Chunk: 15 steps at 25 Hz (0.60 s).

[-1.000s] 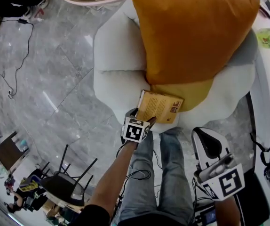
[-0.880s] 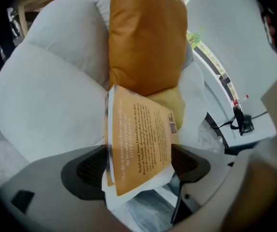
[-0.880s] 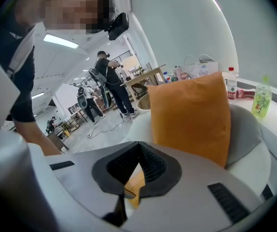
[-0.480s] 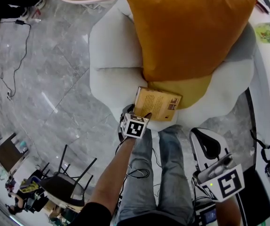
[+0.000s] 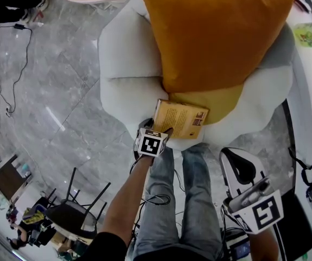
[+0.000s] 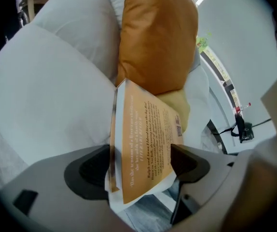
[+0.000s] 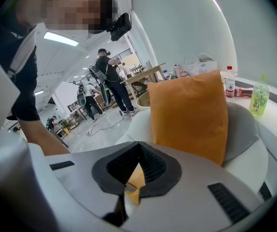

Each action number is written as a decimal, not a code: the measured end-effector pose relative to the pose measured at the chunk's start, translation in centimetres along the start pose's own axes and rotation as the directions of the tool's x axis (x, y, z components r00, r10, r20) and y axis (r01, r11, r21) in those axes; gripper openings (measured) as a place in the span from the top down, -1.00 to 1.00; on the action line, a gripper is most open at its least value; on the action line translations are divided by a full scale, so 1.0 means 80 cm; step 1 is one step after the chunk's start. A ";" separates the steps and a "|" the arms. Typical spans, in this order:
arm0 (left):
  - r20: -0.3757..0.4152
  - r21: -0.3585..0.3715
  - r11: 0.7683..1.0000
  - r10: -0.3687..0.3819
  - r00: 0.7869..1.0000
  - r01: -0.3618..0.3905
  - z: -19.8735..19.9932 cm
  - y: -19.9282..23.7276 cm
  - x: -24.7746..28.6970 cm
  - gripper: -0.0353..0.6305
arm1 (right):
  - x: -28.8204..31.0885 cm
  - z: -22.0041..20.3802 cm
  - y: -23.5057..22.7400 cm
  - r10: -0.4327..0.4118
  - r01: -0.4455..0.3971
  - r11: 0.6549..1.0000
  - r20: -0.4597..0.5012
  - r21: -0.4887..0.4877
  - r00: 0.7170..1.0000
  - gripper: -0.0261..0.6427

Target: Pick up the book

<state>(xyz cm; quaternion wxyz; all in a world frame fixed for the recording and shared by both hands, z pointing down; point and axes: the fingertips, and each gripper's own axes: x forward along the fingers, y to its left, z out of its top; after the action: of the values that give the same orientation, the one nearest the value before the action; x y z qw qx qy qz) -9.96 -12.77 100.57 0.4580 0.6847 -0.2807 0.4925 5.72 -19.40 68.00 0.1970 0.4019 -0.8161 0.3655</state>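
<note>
- The left tool is clamped on the book. In the left gripper view its two dark jaws press on the book's opposite covers, near one short end.
- The book is an orange paperback. The cover facing up carries white print and a small barcode patch near one corner.
- The book sits at the front edge of the seat of a white armchair, roughly in the middle of that edge. Its gripped end reaches out past the edge, above the person's jeans.
- I cannot tell whether the book rests on the seat or hangs just clear of it.
- A big orange pillow leans on the chair's back, and its paler lower end comes down just beside the book's far edge.
- The left gripper view shows the same pillow right behind the book, with the white cushion to the left.
- The right tool is held low beside the person's right leg, well apart from the book.
- In its own view the right tool's jaws are closed together with nothing gripped.
- That view looks towards the pillow, and a green bottle stands on a white ledge behind the chair.
- Grey marble floor surrounds the armchair.
</note>
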 end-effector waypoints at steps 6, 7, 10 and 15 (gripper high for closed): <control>0.018 -0.021 0.996 -0.090 0.996 0.090 0.000 -0.038 -0.028 -0.14 | 0.001 0.004 0.006 0.006 -0.006 1.000 0.010 0.002 1.000 0.88; 0.020 -0.020 0.994 -0.108 0.994 0.108 0.002 -0.049 -0.032 -0.12 | 0.002 0.009 0.008 0.010 -0.010 1.000 0.018 -0.001 1.000 0.88; 0.025 0.015 0.990 -0.142 0.990 0.141 0.008 -0.080 -0.041 -0.08 | -0.004 0.022 0.012 0.014 -0.013 1.000 0.038 -0.013 0.999 0.88; 0.059 0.095 0.981 -0.174 0.983 0.167 0.032 -0.121 -0.059 -0.07 | -0.026 0.029 0.008 0.003 -0.002 1.000 0.062 -0.024 0.998 0.88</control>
<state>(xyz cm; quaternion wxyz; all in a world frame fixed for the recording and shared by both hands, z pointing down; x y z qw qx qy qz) -2.53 -11.29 92.55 0.4576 0.7423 -0.2136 0.4404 6.37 -19.81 64.94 0.1757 0.4096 -0.8267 0.3434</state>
